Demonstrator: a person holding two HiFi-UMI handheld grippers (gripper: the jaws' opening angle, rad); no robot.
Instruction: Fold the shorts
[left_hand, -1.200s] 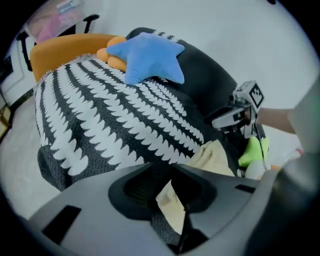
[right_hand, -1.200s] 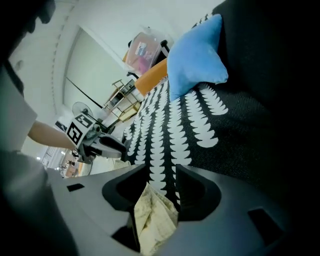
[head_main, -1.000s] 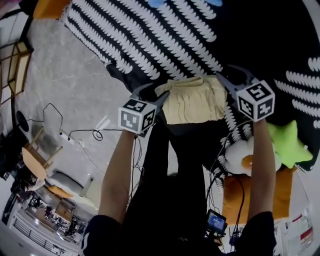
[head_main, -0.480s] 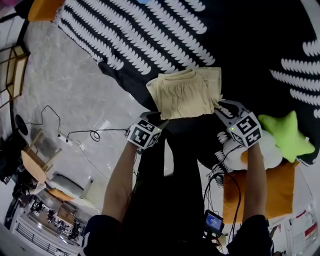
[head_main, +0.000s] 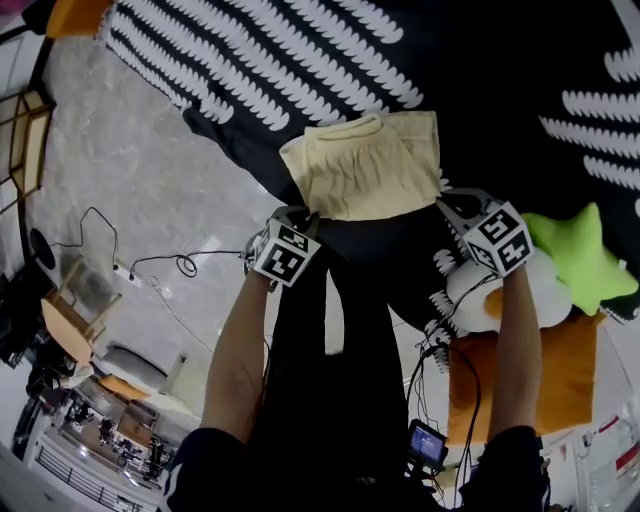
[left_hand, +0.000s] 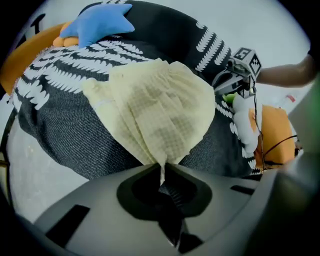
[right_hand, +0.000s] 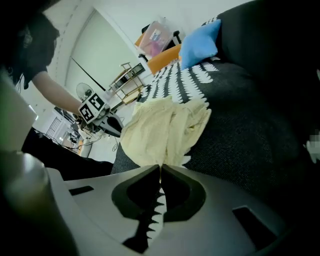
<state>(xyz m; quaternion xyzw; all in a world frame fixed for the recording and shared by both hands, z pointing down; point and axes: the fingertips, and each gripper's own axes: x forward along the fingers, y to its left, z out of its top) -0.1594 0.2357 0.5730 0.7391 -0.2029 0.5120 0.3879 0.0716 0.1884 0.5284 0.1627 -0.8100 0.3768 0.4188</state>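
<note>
The pale yellow shorts (head_main: 360, 165) lie folded on the black blanket with white marks (head_main: 300, 70). My left gripper (head_main: 305, 216) is at their near left corner. In the left gripper view its jaws have just been closing and now pinch a tip of the yellow cloth (left_hand: 162, 167), with the shorts (left_hand: 155, 110) spreading away beyond. My right gripper (head_main: 444, 204) is at the near right corner. Its jaws have also just closed, and they grip the edge of the shorts (right_hand: 160, 131) where it runs in between them (right_hand: 160, 169).
A green star cushion (head_main: 580, 262), a fried-egg plush (head_main: 490, 300) and an orange cushion (head_main: 560, 385) lie at the right. In the left gripper view a blue star cushion (left_hand: 97, 25) sits at the blanket's far end. Cables (head_main: 150, 265) trail on the grey floor at the left.
Both grippers have drawn back from the far side of the shorts to the near corners and closed on the cloth. The shorts now lie flat ahead of them.
</note>
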